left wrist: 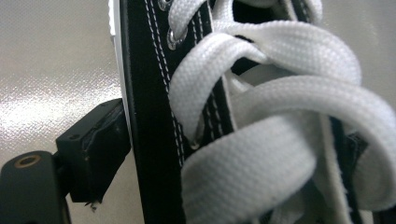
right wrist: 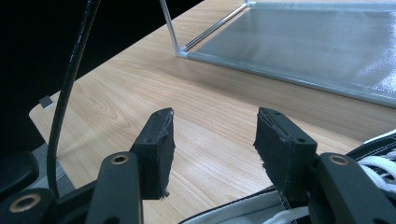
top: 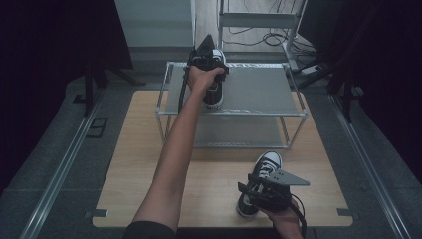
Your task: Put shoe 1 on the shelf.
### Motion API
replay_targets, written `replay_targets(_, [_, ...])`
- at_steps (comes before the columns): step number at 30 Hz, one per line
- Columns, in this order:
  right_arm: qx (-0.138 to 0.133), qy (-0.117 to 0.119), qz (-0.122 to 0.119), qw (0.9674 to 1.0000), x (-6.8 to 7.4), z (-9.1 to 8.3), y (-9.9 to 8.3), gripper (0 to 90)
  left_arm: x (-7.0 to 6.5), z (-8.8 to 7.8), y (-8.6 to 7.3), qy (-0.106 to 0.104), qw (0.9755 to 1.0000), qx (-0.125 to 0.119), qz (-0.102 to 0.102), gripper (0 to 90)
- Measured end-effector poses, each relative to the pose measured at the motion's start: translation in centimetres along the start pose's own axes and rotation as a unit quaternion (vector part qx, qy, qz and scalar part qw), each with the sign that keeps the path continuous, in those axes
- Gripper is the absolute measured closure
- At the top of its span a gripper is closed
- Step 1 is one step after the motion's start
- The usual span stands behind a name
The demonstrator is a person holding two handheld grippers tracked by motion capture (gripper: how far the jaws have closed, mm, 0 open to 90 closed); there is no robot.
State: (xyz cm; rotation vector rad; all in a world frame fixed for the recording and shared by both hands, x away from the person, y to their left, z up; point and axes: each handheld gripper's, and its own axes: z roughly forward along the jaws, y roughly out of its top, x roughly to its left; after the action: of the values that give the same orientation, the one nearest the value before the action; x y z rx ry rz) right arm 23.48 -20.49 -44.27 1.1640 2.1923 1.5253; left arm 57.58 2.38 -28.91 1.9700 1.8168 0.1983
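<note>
A black high-top sneaker [top: 214,97] with white laces stands on the top shelf of a metal rack [top: 234,113], toe pointing away. My left gripper [top: 213,74] reaches down onto it. In the left gripper view the sneaker [left wrist: 154,116] sits between the jaws of my left gripper [left wrist: 224,149], and the left pad [left wrist: 98,149] presses on its black side. A second matching sneaker [top: 268,162] lies on the wooden table near the front right. My right gripper [top: 247,193] hovers beside it, open, with only bare wood between the jaws of the right gripper [right wrist: 215,149]. That sneaker's laces [right wrist: 376,163] show at the lower right.
The rack has a grey top shelf [right wrist: 327,42] and a lower shelf [top: 239,132], and stands at the back of the table [top: 144,164]. Cables lie on the floor behind it [top: 268,37]. A black cable [right wrist: 70,84] trails past the table's left edge.
</note>
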Motion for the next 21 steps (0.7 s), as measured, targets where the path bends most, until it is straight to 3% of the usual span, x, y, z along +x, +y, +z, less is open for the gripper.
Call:
replay_targets(10, [0.006,0.0,0.002,1.0,-0.1,0.3,-0.1,46.6,0.2,0.9,0.4,0.004,0.9997,0.024,-0.011,12.7])
replay_targets(21, [0.005,0.0,0.002,1.0,-0.1,0.3,-0.1,46.4,-0.1,1.2,0.3,0.014,0.9995,0.027,-0.008,12.1])
